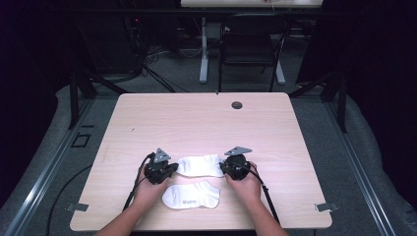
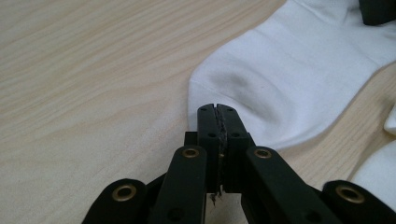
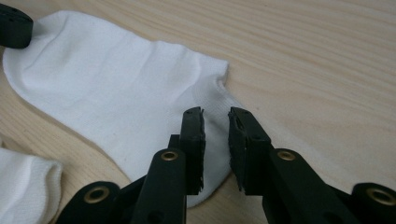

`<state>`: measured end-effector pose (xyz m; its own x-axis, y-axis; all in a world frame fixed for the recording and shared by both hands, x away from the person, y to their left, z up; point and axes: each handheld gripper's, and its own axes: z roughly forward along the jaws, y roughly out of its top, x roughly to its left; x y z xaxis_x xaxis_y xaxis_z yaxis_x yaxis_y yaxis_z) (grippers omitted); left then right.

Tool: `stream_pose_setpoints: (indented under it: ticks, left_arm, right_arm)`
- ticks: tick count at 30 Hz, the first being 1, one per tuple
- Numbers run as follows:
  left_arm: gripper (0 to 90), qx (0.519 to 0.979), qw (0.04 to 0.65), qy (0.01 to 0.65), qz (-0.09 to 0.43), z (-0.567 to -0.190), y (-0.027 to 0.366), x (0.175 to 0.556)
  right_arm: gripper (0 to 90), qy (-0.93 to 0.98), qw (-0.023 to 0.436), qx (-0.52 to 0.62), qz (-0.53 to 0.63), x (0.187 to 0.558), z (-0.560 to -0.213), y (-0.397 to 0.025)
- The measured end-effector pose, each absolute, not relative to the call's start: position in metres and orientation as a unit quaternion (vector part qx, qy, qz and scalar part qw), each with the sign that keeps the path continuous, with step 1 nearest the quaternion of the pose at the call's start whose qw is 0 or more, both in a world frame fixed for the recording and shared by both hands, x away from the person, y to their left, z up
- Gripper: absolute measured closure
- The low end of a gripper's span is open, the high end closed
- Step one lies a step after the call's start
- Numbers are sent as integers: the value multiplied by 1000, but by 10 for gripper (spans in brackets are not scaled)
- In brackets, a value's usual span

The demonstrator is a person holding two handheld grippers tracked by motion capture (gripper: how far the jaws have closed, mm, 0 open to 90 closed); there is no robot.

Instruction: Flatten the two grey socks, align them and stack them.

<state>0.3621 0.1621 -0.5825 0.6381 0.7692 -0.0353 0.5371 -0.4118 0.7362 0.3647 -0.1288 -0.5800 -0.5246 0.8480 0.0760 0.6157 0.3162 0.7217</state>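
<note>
Far sock lies behind near sock.

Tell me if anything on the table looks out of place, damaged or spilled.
Nothing stands out. Two white socks lie flat on the table: the far sock between the left gripper and the right gripper, the near sock just below it. No spill or tear shows.

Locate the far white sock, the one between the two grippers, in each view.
High view: far sock, centre, between the grippers.
Left gripper view: upper right, beyond shut jaws.
Right gripper view: left and centre, under open jaws.
Shared landmark: near sock.
</note>
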Motion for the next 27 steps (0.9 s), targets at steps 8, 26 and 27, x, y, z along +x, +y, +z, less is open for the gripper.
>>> stream_pose_setpoints:
  ticks: [8, 26, 27]
  left_arm:
    - [751, 817, 382, 401, 157, -576, 163, 361]
    - [627, 831, 362, 393, 155, -581, 156, 371]
    - [628, 831, 362, 393, 155, -581, 156, 371]
  right_arm:
    - [621, 791, 132, 468, 371, 363, -575, -130]
    - [514, 803, 181, 439, 361, 364, -569, -121]
    - [514, 806, 184, 435, 358, 363, -569, -120]
